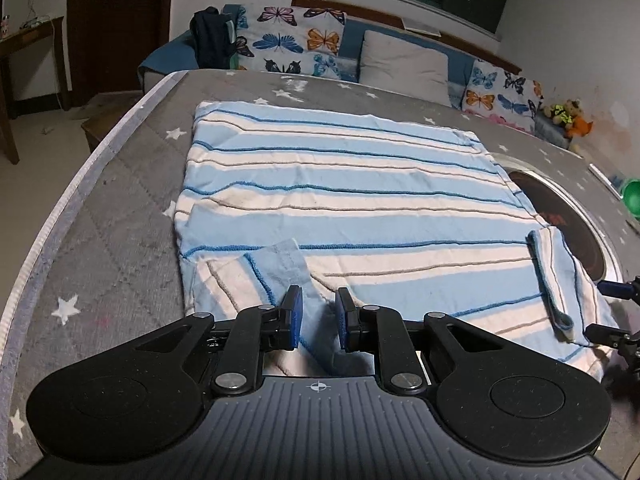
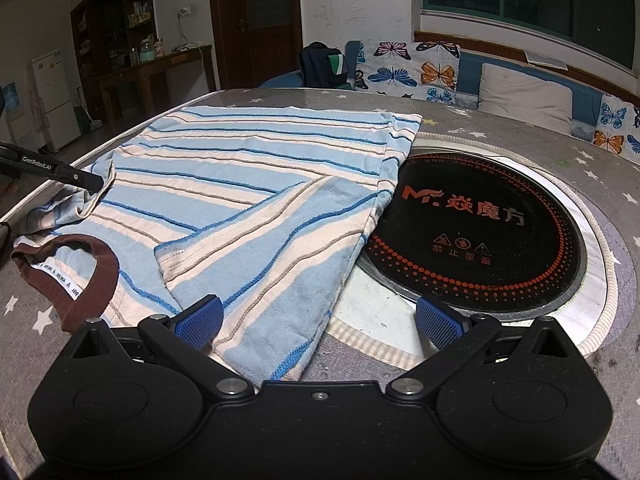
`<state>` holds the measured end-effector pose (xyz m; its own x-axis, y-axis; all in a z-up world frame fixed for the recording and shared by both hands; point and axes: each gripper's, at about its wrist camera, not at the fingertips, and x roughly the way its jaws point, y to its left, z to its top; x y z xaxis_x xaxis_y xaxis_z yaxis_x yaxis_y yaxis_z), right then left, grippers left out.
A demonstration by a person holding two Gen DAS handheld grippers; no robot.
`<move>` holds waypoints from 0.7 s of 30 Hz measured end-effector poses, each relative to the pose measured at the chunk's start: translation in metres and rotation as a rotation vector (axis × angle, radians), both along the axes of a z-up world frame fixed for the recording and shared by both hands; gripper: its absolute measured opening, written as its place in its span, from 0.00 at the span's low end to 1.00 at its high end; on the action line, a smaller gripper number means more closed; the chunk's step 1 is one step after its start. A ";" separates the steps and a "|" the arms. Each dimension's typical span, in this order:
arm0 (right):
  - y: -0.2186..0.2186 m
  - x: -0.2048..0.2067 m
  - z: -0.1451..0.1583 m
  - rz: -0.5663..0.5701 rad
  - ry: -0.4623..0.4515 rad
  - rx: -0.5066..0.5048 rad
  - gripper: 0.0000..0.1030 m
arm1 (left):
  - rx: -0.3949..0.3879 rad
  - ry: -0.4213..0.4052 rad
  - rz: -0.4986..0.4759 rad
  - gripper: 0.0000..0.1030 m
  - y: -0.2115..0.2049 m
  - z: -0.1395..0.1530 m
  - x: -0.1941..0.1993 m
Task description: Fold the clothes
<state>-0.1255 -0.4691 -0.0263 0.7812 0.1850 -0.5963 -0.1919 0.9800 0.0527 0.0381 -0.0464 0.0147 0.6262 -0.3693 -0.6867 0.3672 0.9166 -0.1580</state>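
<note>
The left gripper (image 1: 318, 316) had its blue pads a narrow gap apart, with the folded-in left sleeve (image 1: 276, 272) of the striped shirt (image 1: 340, 184) lying between and under them; whether the pads actually pinched the cloth could not be told from its own view. In the right wrist view a black fingertip of that gripper (image 2: 86, 179) sat at a bunched corner of the fabric, on the far side of the shirt from the induction hob (image 2: 476, 232).

The right gripper (image 2: 318, 322) stood spread wide, holding nothing: its left pad (image 2: 200, 320) rested at the edge of the right sleeve (image 2: 272, 264), its right pad (image 2: 438, 322) over the pale ring around the hob.

The shirt lay flat, front down, on the grey star-printed table cover (image 1: 120, 216), just beside the hob, and its right hem overlapped the hob's black glass. Both sleeves were turned in across the back. The brown collar (image 2: 92, 284), its label showing, lay on the side of the shirt away from the hob, nearest the camera.

Beyond the hob, butterfly cushions (image 2: 412, 68) lined a blue bench.
</note>
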 end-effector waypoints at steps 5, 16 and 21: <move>-0.001 0.001 0.000 0.000 0.000 0.000 1.00 | 0.001 -0.023 -0.008 0.18 0.001 0.008 -0.008; -0.003 0.002 0.001 0.000 0.001 0.001 1.00 | 0.026 -0.013 -0.026 0.24 0.001 0.006 -0.022; 0.005 -0.003 -0.001 -0.001 -0.001 -0.001 1.00 | 0.018 -0.026 -0.042 0.24 0.013 0.012 -0.041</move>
